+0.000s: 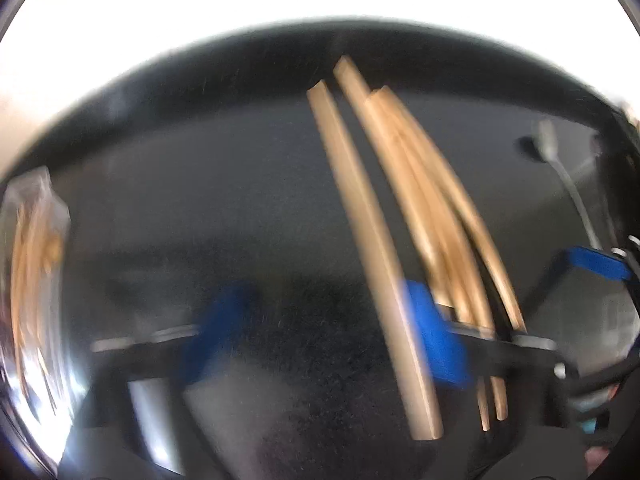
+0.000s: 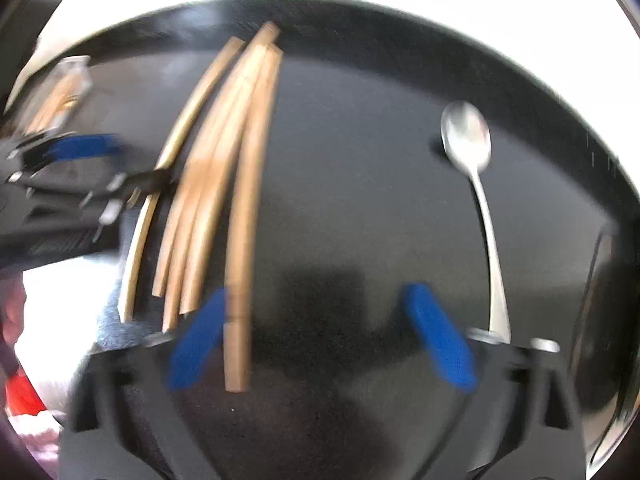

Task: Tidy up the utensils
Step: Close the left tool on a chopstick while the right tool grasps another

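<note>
Several wooden chopsticks [image 1: 416, 200] lie side by side on a black table top [image 1: 200, 200]; they also show in the right wrist view [image 2: 224, 168]. My left gripper [image 1: 324, 340] is open, and one chopstick [image 1: 372, 248] crosses just inside its right finger. My right gripper [image 2: 320, 336] is open and empty, with one chopstick [image 2: 244, 216] lying beside its left finger. A metal spoon [image 2: 476, 184] lies to the right of my right gripper; it also shows at the right in the left wrist view [image 1: 560, 176]. Both views are blurred.
A clear packet of more chopsticks [image 1: 36, 280] lies at the far left; it also shows in the right wrist view [image 2: 60, 92]. The left gripper's body [image 2: 72, 184] shows at the left of the right wrist view. The table's far edge [image 2: 360, 0] is bright beyond.
</note>
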A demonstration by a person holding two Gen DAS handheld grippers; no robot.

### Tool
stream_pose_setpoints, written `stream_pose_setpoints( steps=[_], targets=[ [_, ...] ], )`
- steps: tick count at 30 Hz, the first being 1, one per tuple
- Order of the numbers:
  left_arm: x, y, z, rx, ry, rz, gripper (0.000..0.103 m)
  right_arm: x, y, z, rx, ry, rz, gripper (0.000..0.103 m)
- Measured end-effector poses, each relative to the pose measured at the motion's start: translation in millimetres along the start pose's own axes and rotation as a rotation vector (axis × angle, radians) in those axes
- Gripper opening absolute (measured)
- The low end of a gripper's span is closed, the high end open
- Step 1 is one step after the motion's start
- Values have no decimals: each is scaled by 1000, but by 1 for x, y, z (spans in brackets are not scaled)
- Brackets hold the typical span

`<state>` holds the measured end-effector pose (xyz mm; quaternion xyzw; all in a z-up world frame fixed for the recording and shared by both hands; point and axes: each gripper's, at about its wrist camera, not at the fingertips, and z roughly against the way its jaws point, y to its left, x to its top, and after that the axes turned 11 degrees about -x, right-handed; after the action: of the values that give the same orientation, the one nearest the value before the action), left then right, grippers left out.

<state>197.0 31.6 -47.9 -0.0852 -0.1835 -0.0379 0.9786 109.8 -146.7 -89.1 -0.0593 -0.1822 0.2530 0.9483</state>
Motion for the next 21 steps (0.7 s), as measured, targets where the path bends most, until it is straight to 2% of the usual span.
stream_pose_setpoints(
  steps=[1, 3, 6, 8, 11, 16, 21],
  targets=[
    [-4, -1, 1, -7, 10, 13, 5, -2, 2, 8, -9, -12, 4, 8],
    [-3, 4, 4, -66, 9, 66, 5, -1, -1, 8, 10, 8, -29, 8],
    [-5, 1, 16, -60, -15, 53, 5, -7, -14, 10, 80, 42, -110, 8],
    [-7, -6, 28, -63, -31, 46, 5, -13, -18, 17, 98, 36, -141, 8],
    [-10, -15, 48, -60, -56, 32, 5, -18, -20, 37, 136, 6, -169, 8],
    [-28, -32, 91, -57, -125, 11, 5, -25, -14, 87, 145, -117, -141, 8],
    [-53, -20, 119, -53, -163, 49, 5, -42, -2, 114, 183, -156, -125, 8]
  ],
)
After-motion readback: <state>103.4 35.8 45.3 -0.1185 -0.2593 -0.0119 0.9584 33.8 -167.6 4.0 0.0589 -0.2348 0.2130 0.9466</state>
